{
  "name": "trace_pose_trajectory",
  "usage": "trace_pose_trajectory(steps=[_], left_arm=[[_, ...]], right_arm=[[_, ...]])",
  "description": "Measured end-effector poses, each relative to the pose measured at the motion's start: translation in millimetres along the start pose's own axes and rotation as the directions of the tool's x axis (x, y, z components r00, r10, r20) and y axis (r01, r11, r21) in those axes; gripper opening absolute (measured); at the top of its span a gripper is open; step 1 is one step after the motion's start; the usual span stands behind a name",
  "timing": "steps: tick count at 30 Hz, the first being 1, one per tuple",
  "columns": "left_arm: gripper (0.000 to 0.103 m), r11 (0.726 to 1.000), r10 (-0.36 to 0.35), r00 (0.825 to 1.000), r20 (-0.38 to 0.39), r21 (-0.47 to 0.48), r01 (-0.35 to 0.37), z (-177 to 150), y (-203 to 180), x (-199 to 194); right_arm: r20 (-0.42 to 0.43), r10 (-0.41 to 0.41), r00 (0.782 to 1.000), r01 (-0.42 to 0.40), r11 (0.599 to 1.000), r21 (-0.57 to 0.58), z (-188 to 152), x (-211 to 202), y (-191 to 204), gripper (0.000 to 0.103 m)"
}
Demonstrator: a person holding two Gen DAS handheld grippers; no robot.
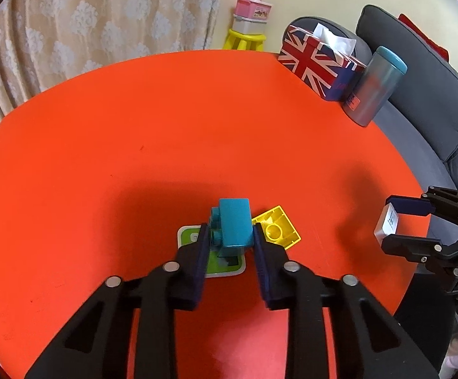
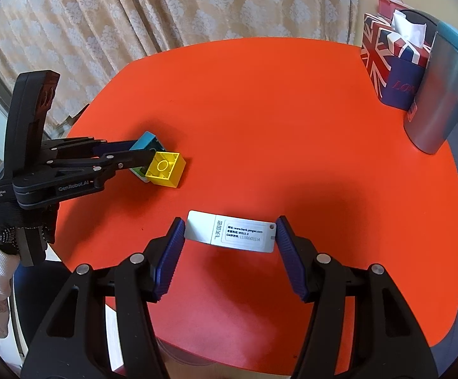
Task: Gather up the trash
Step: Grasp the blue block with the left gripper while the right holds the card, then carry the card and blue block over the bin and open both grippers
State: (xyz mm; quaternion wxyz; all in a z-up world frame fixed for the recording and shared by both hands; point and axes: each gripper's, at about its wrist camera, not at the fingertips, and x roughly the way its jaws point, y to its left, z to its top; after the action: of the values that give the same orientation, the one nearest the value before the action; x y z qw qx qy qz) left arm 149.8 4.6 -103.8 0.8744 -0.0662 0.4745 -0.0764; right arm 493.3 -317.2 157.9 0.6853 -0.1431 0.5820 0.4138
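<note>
Left tool (image 1: 229,237) pitched steeply down over the orange tabletop (image 1: 134,126), clamped on a blue toy block (image 1: 233,222); in the right wrist view, reaching in from 9 o'clock, held by a black-gloved hand (image 2: 17,224) with a white sleeve. Blue block between the pads, long axis running 12 to 6 in the left wrist view, studs facing 9 o'clock. Beneath it a green-and-white card (image 1: 222,259), flat on the tabletop. Just beside the right pad, at 2 o'clock from the block, a yellow block (image 1: 276,230), hollow underside showing.

Right tool (image 2: 230,233) likewise angled down, gripping a white tag-like device (image 2: 229,232) by its two ends, long axis 9 to 3 across the jaws, printed label up. Cannot tell whether resting on the tabletop or lifted.

Far at 1 o'clock, a flag-patterned tissue box (image 2: 387,60) touching a grey-blue bin (image 2: 440,94).
</note>
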Motion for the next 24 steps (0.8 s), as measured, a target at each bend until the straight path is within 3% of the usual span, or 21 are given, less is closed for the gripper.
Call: trace_pose_trajectory(steps=[11,24], left_arm=[[0.024,1.0,0.014,0.999,0.037,0.004,-0.015,-1.9,-0.9,-15.3],[0.024,1.0,0.01,0.996,0.094,0.024,-0.012,-39.4,-26.8,-77.3]], right_arm=[[0.018,0.006,1.0,-0.006,1.0,-0.01,1.5,-2.8,5.9,0.059],[0.056,0.006,0.998,-0.002,0.997,-0.071,-11.4,-34.2,36.9,0.059]])
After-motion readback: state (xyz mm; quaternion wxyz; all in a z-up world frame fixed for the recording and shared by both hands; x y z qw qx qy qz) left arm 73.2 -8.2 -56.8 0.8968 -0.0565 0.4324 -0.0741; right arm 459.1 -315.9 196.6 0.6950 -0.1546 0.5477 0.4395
